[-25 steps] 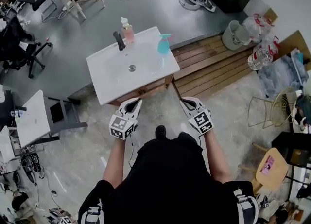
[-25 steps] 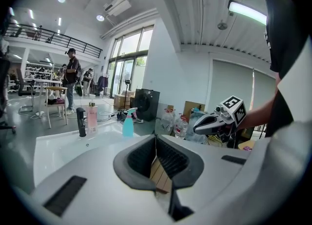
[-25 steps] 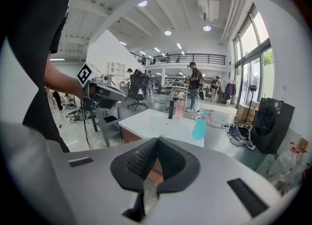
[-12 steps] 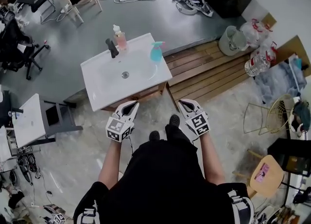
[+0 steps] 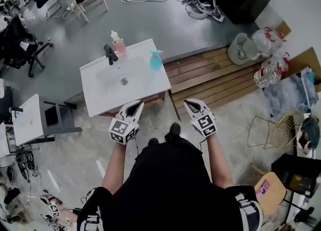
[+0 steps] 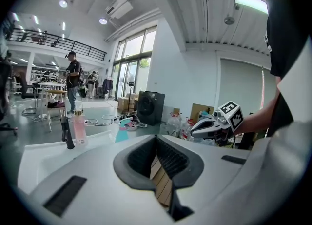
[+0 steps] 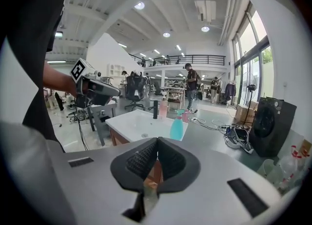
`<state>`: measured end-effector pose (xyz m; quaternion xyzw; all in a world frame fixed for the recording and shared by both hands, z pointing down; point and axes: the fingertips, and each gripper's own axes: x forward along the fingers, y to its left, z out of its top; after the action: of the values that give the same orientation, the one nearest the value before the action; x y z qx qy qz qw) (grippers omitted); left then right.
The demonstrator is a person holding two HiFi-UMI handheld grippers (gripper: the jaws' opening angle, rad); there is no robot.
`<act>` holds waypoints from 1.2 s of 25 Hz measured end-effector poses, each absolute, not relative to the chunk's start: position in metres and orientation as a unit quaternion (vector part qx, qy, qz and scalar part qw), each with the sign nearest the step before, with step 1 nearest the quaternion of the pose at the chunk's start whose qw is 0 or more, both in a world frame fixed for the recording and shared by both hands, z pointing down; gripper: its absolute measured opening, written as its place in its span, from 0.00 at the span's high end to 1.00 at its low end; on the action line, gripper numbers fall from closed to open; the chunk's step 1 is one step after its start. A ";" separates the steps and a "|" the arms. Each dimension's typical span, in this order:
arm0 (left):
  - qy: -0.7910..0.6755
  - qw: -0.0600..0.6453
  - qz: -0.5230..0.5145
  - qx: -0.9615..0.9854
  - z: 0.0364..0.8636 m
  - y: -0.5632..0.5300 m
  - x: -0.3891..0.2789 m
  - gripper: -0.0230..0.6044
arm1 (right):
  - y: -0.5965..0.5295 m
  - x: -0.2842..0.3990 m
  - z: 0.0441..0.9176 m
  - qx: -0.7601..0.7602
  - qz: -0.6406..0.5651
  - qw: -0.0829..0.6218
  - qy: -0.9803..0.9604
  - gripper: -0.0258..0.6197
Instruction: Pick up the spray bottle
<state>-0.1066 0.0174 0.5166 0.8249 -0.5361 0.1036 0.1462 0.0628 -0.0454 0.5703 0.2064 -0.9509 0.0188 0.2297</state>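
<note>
**Spray bottle on basin corner; both claws closed, empty**

The teal spray bottle stands upright on the far right corner of the white washbasin, well apart from both my claws. From the head view it is small, and I cannot make out its trigger. The right gripper view shows it whole. In the left gripper view only its top clears my own claw body, and the base is cut off.

At the basin's far left edge are the dark faucet and, just beside it, a pink pump bottle. Its label is unreadable. The wooden cabinet under the basin is mostly hidden by the top.

My left claw hovers at the basin's near edge, jaws pressed together with nothing between them. My right claw is off the near right corner, over the floor, with its jaws likewise together and empty.
</note>
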 end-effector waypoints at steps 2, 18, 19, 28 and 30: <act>-0.543 0.153 0.103 0.819 0.521 0.008 -0.098 0.92 | -0.059 0.070 0.574 0.197 0.018 0.232 -0.952 0.93; -0.597 0.176 0.076 0.779 0.538 -0.051 -0.081 0.93 | -0.146 0.079 0.588 0.134 -0.002 0.251 -0.959 0.93; -0.597 0.175 0.074 0.779 0.535 -0.056 -0.085 0.93 | -0.149 0.078 0.589 0.134 -0.001 0.253 -0.958 0.93; -0.562 0.179 0.082 0.804 0.540 -0.118 -0.122 0.92 | -0.194 0.062 0.597 0.171 0.014 0.277 -0.945 0.93; -0.547 0.177 0.090 0.813 0.542 -0.136 -0.131 0.93 | -0.209 0.054 0.591 0.184 0.018 0.276 -0.943 0.93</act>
<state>-0.1314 -0.1361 0.5424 0.8132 -0.5470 0.0903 0.1770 0.0540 -0.2089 0.5909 0.1843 -0.9431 0.0176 0.2764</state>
